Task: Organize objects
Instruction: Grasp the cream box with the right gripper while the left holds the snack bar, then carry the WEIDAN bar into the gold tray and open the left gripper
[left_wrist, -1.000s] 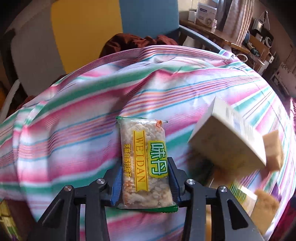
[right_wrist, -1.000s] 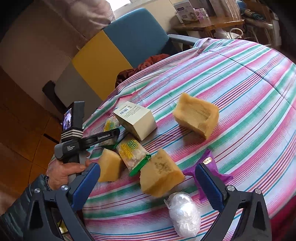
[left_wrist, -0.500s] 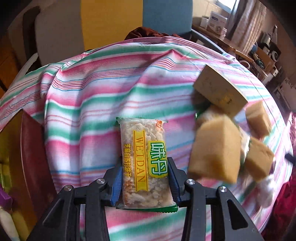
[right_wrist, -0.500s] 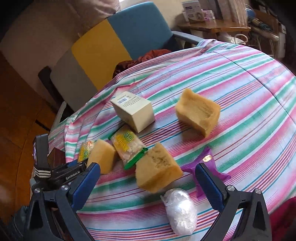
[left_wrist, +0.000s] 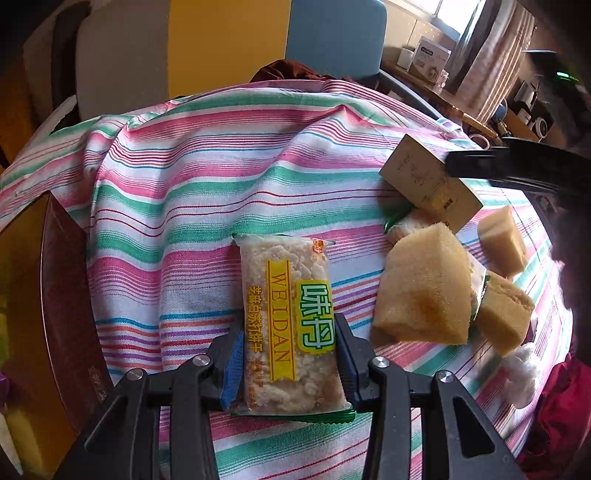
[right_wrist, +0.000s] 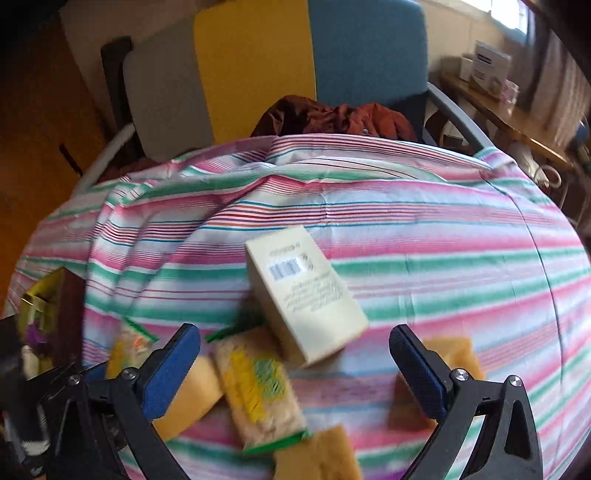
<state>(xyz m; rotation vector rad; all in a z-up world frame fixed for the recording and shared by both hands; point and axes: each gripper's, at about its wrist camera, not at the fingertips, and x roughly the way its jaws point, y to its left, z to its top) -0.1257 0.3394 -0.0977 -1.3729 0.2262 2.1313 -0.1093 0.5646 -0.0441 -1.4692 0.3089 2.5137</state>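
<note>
**Left claw holds snack bar; right claw open over cluster**

Striped tablecloth (left_wrist: 207, 192) drapes over the table's left edge, beside a dark red box (left_wrist: 62, 295); bare cloth lies ahead of the left gripper (left_wrist: 290, 363). That gripper is clamped on the WEIDAN snack bar (left_wrist: 288, 317), above the cloth. Cream carton (right_wrist: 304, 291), sponge blocks (left_wrist: 424, 288) and a second snack bar (right_wrist: 258, 391) crowd the right side. Right gripper (right_wrist: 295, 369) spread wide, empty, just behind the carton.
</note>
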